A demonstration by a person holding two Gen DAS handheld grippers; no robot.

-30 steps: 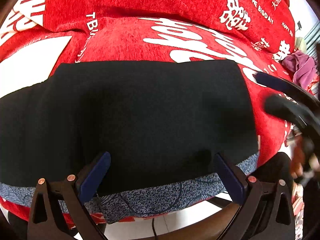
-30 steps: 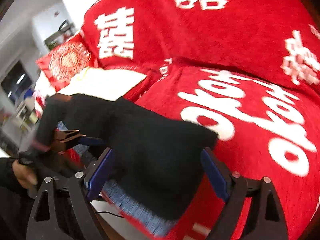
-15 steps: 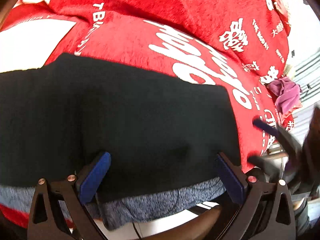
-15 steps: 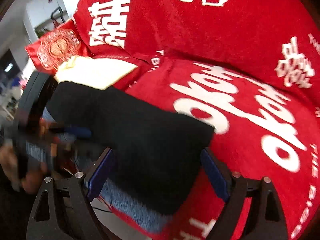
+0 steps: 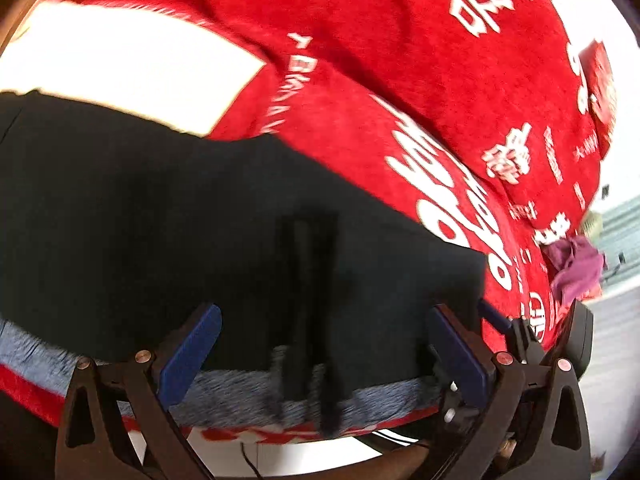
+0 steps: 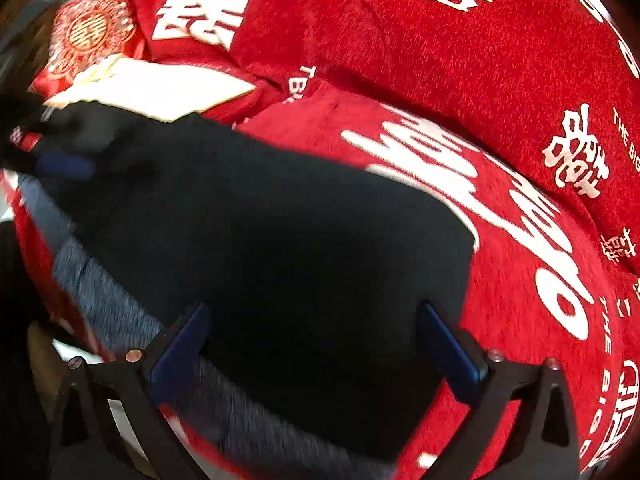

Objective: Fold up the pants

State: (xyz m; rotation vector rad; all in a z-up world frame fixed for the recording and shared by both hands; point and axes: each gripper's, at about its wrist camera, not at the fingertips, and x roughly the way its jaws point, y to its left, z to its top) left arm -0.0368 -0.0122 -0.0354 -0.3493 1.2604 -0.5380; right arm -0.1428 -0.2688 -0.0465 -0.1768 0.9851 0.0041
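Black pants lie folded flat on a red sofa seat, with a blue-grey speckled band along the front edge. My left gripper is open, its blue pads either side of the pants' front edge, holding nothing. My right gripper is open over the pants near their right end. The right gripper's blue tip shows at the lower right of the left wrist view. The left gripper shows blurred at the pants' far left end in the right wrist view.
The sofa cover is red with white lettering. A white panel lies behind the pants. A purple cloth sits at the sofa's right end. A red round-patterned cushion stands at the far left.
Both grippers have shifted along the pants' front edge; the left view has swung left and closer, the right view has moved in over the pants. Both stay open.
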